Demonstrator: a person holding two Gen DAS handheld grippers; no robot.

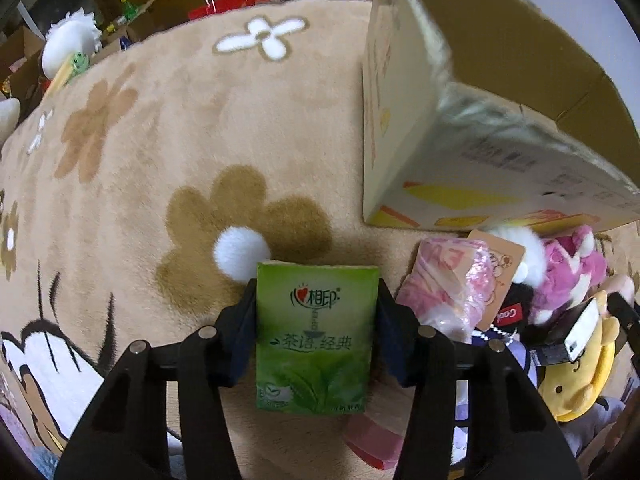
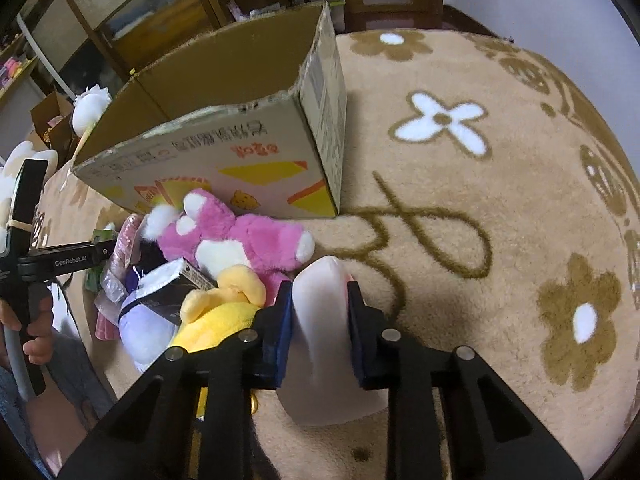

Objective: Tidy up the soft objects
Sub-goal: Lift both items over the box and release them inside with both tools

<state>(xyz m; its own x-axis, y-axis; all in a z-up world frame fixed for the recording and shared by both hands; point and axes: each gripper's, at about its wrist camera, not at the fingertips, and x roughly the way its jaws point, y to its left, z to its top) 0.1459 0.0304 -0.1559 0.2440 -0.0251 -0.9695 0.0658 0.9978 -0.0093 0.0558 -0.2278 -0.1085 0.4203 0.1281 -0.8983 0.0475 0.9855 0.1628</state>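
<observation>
My left gripper (image 1: pixel 317 300) is shut on a green tissue pack (image 1: pixel 316 340) and holds it above the flowered carpet, left of the open cardboard box (image 1: pixel 404 120). My right gripper (image 2: pixel 319 292) is shut on a pale pink soft object (image 2: pixel 320 336), held above the carpet in front of the box (image 2: pixel 224 160). A pile of soft things lies by the box: a pink plush (image 2: pixel 244 240), a yellow plush (image 2: pixel 224 312), a lilac plush (image 2: pixel 138 332), a pink wrapped pack (image 1: pixel 444 284).
The beige flowered carpet (image 2: pixel 480 200) spreads to the right of the box. The left hand-held gripper's handle (image 2: pixel 24 240) shows at the left of the right wrist view. A red paper bag (image 1: pixel 228 0), boxes and white plush sit beyond the carpet's far edge.
</observation>
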